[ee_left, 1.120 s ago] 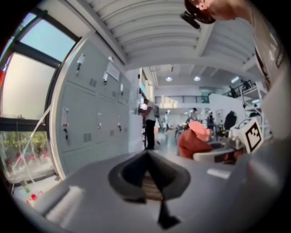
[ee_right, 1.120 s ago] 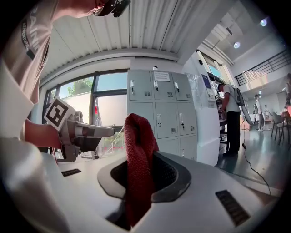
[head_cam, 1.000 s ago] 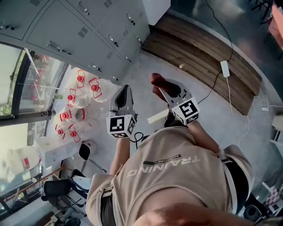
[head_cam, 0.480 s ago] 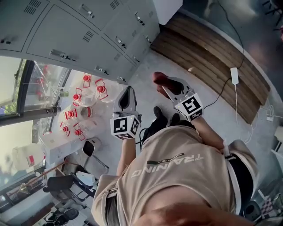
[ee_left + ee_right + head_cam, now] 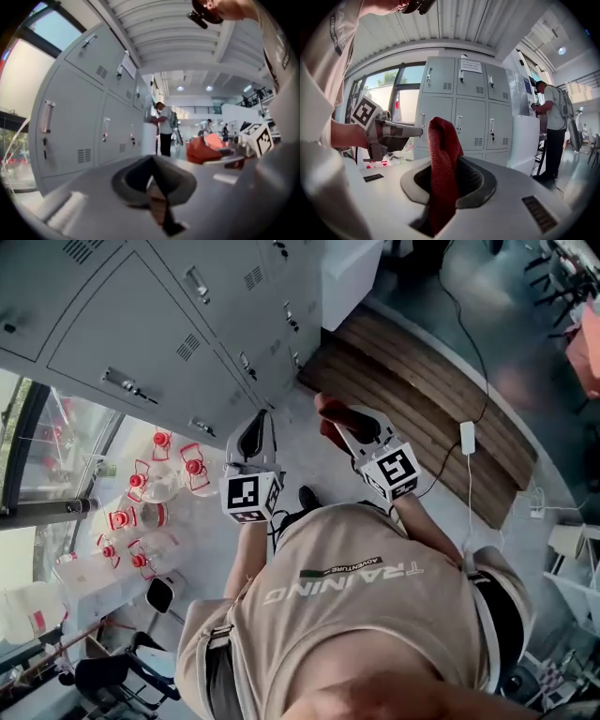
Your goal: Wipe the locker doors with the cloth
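Grey locker doors (image 5: 141,324) fill the upper left of the head view and stand ahead in the right gripper view (image 5: 464,105). A dark red cloth (image 5: 330,414) sticks up from my right gripper (image 5: 342,420), which is shut on it. In the right gripper view the cloth (image 5: 443,159) is pinched between the jaws of the right gripper (image 5: 440,140). My left gripper (image 5: 255,434) is beside it, shut with nothing held. In its own view the left gripper (image 5: 152,164) points along the lockers (image 5: 84,126), with the cloth (image 5: 202,150) at the right. Both are short of the doors.
A curved wooden bench (image 5: 422,390) runs along the floor, with a white power adapter (image 5: 466,437) and cable on it. Glass jars with red clips (image 5: 150,493) stand behind a window at the left. A white unit (image 5: 349,277) adjoins the lockers. A person (image 5: 553,122) stands there.
The lockers have come nearer and larger in the head view. Both grippers keep their spacing, the right one still holding the cloth.
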A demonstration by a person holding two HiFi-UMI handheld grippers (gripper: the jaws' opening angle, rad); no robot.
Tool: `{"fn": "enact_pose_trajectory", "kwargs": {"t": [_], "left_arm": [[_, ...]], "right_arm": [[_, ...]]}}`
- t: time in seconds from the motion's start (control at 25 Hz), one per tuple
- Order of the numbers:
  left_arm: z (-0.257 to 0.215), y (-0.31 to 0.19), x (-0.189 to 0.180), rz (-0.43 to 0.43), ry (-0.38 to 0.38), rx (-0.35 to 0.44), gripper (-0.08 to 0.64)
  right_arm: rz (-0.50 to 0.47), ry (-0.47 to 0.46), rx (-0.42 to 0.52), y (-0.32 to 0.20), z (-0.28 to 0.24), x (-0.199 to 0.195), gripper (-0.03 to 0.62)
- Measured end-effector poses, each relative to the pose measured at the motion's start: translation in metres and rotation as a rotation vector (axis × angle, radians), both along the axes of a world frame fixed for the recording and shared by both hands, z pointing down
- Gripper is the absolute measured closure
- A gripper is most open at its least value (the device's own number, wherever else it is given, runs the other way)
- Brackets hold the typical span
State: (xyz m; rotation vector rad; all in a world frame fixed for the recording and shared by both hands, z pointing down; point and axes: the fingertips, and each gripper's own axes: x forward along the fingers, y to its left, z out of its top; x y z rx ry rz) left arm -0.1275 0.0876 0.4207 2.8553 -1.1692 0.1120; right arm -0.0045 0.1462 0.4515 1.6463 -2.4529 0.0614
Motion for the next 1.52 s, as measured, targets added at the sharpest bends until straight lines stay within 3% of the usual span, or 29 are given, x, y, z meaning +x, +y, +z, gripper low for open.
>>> {"fn": "enact_pose_trajectory", "kwargs": {"t": [0.4, 0.56, 0.8, 1.16, 1.32, 1.52], "left_arm": [[0.017, -0.103, 0.003, 0.059, 0.042, -0.048, 0.554], [0.018, -0.139, 0.008, 0.054, 0.033, -0.051, 0.554], [0.034, -0.176, 0.034, 0.022, 0.023, -0.127, 0.554], [0.011, -0.253, 0.044, -0.240, -0.059, -0.090, 0.554], [0.004, -0.280, 0.053, -0.343, -0.055, -0.086, 0.554], [0.013, -0.289, 0.036, -0.487, -0.034, -0.135, 0.554]], "right_arm": [[0.053, 0.018, -0.028, -0.088, 0.008, -0.010, 0.526], [0.021, 0.014, -0.044, -0.126, 0.011, -0.010, 0.526], [-0.030, -0.012, -0.061, -0.175, 0.019, 0.014, 0.526], [-0.268, -0.057, -0.032, -0.274, 0.018, 0.048, 0.526], [-0.353, -0.042, -0.051, -0.315, 0.028, 0.065, 0.526], [-0.501, -0.017, -0.046, -0.348, 0.029, 0.047, 0.526]]}}
